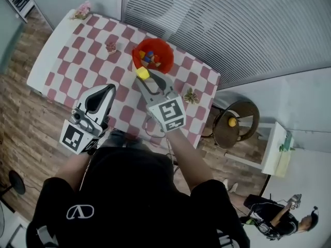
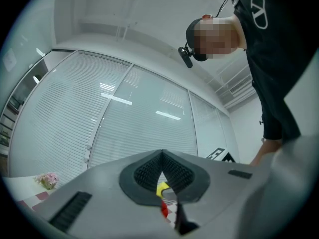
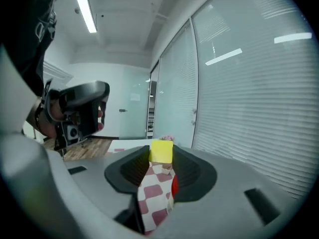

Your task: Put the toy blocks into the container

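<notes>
While the right claw point(image 1: 145, 78) pinches the yellow block point(image 1: 143, 73) at its tips, the red bowl point(image 1: 165, 50) lies just ahead and below. The left claw point(image 1: 108, 88), closed on nothing, sits farther from the bowl.

The right tongs point(image 1: 144, 77) cover the near rim of the container point(image 1: 164, 49); the blocks point(image 1: 149, 59) inside are too small to count. A pinkish object point(image 1: 111, 47) on the table point(image 1: 57, 61) is too small to identify. The person's head point(image 1: 129, 169) hides the table's near edge. In the left gripper view the left tongs point(image 2: 162, 153) hide all but a sliver of the yellow block point(image 2: 162, 189)
</notes>
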The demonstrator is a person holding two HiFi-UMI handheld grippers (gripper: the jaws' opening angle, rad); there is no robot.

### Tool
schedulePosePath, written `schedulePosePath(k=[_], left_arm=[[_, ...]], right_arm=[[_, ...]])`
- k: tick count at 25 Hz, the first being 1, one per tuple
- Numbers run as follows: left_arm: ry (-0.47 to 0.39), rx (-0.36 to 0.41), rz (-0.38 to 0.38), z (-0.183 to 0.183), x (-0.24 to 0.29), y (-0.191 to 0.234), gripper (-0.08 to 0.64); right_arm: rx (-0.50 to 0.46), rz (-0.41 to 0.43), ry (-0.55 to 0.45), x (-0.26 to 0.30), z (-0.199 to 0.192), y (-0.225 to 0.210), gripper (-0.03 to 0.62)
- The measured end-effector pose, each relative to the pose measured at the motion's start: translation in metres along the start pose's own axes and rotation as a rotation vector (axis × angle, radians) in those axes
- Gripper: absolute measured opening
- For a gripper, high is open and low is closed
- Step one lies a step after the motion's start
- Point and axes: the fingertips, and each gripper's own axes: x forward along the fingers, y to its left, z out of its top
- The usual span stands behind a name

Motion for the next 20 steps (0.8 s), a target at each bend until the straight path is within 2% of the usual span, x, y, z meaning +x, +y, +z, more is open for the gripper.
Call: schedulePosePath(k=[6,11,16,20], left_arm=[[-0.012,0.003,-0.022,0.004,0.011,-0.005,0.005],[-0.018,0.006,-0.026,0.007,0.016,-0.008,0.005],[-0.030,0.019,-0.030,0.013,0.020,-0.008,0.005],[-0.032,0.022,-0.032,0.014,0.022,-0.009,0.005]], right_arm=[[-0.004,-0.110,-0.184,-0.063,0.052,-0.012,0.147],[-0.028,-0.198,-0.302,-0.113,0.074,-0.020,0.147],[-0.031,-0.277,-0.365,-0.145,0.081,-0.025,0.147],[-0.024,-0.306,-0.380,-0.153,0.082,-0.032,0.147]])
